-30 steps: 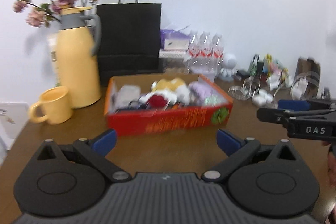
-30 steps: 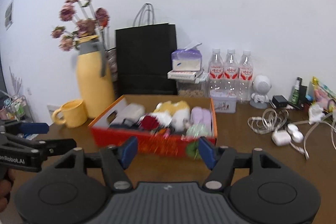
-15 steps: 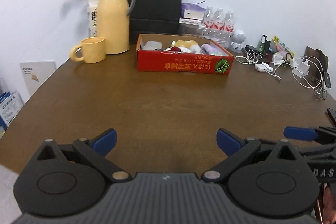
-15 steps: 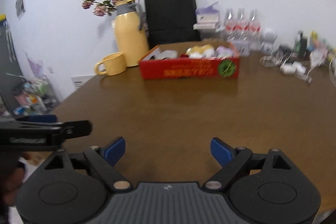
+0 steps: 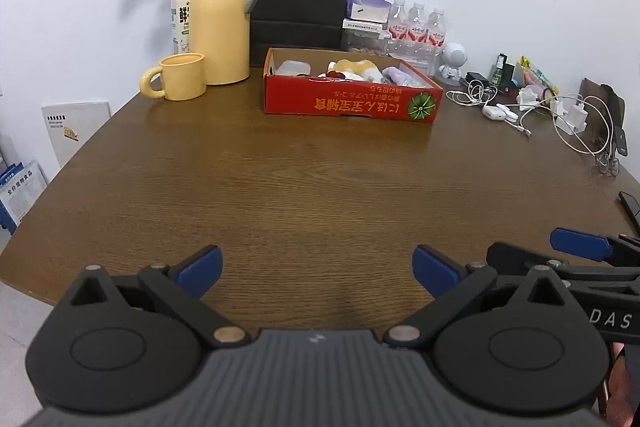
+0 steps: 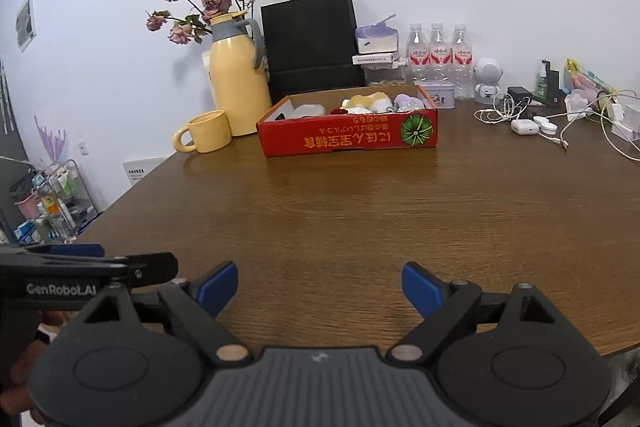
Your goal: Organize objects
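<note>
— What has changed since a second ago?

— I am pulling both tongs back from the red box (image 5: 352, 103); a second ago it was filling the view just past my fingertips, and now it is sitting well apart from them, across a wide stretch of bare brown table (image 5: 304, 195). My right gripper (image 6: 320, 287) has also been spreading, and both its blue pads are standing wide with only tabletop between them.

— And the left one?

— My left gripper (image 5: 318, 267) is standing released too, nothing between its pads. (Its neighbour is poking into each view from the side, partly cut off by the frame edge.)

— Where are the things you are sorting?

— They are lying inside the red box, beside the yellow jug (image 6: 239, 87) and the yellow mug (image 6: 208, 131). I am making out a white piece, something yellow, something red and a lilac bundle, but the near wall is hiding most of them, so I cannot tell what each is.

— Anything else unclear?

— The white cables (image 5: 560, 115) at the right are a tangle, and my hands are only showing as slivers behind the grippers.
</note>
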